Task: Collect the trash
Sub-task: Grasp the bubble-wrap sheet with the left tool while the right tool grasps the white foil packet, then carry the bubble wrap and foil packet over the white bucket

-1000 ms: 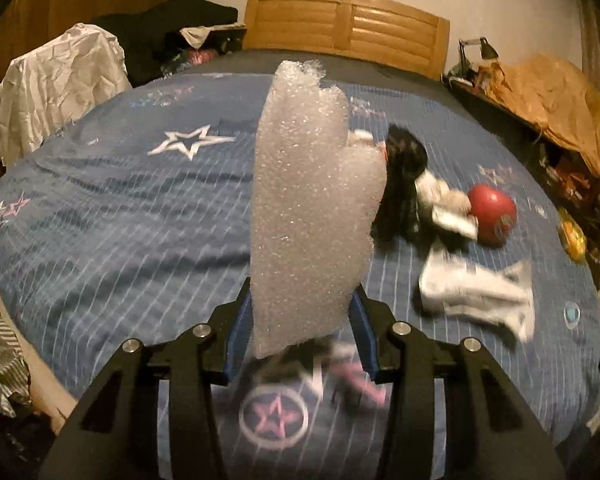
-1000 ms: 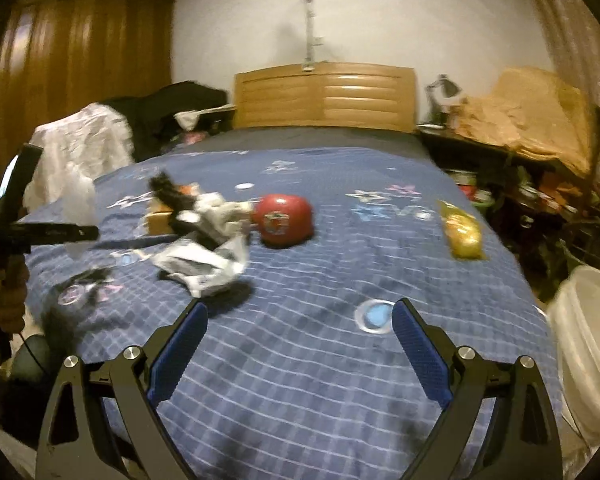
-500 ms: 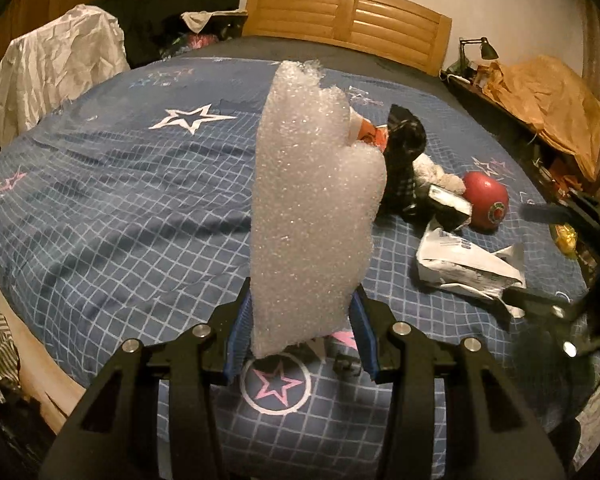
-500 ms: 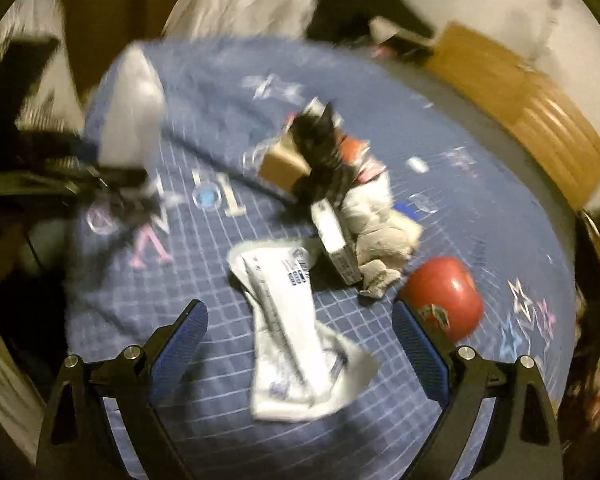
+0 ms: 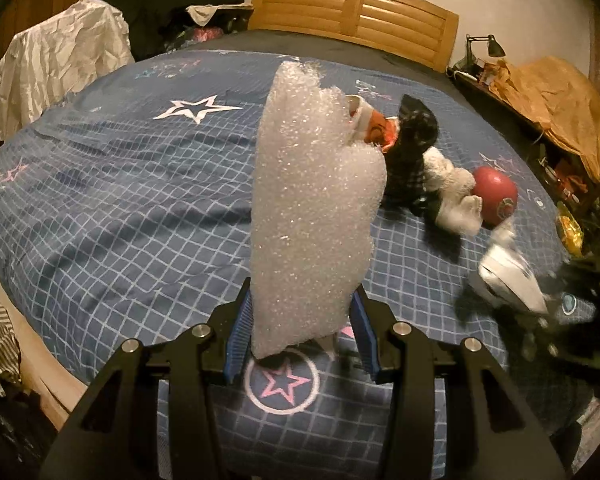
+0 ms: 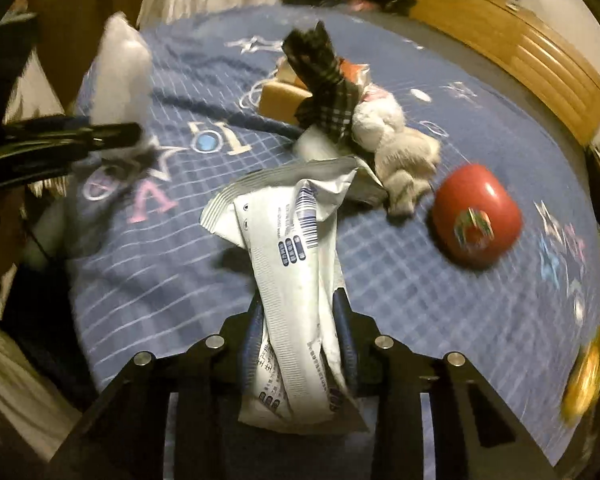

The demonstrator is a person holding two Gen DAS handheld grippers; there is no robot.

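Open bedspread (image 5: pixel 120 208) spreads clear toward the star print, free to pass over. Across the bed, a dark plaid cloth (image 6: pixel 324 76), a pale stuffed toy (image 6: pixel 396 140) and a cardboard box (image 6: pixel 284 98) cluster together, with a red ball (image 6: pixel 478 216) just beside them, blocking that side.

"TO" and "V" on bedspread (image 6: pixel 380 280)

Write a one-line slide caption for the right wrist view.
Right tool closed on a white wrapper above the blue bedspread, red ball nearby.
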